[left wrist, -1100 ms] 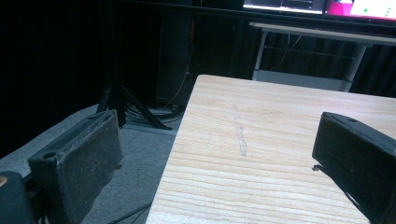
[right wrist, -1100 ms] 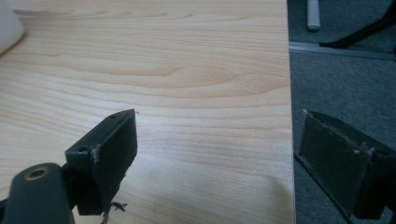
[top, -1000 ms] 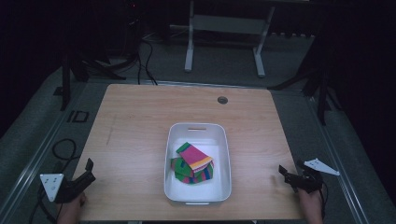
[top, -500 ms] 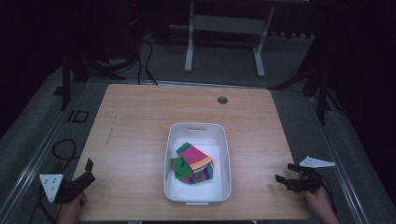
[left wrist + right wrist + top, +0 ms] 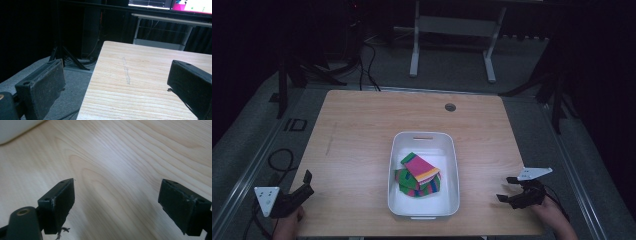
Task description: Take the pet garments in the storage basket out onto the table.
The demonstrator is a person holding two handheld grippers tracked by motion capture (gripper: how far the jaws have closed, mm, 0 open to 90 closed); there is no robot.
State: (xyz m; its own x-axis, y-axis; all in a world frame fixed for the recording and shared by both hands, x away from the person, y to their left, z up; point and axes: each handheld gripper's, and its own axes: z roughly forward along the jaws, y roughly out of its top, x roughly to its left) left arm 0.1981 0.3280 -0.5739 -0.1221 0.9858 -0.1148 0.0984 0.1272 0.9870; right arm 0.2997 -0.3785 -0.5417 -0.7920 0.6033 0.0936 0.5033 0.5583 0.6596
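Both grippers, left (image 5: 304, 186) and right (image 5: 508, 191), gaping wide and empty (well apart from folded cloths (image 5: 418, 175)); right risking knocking white bin (image 5: 452, 165) going in

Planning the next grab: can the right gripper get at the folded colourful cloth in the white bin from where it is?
Probably yes. The right gripper is open over bare table, just right of the white bin. The colourful cloth lies uncovered; only the bin's low wall stands between.
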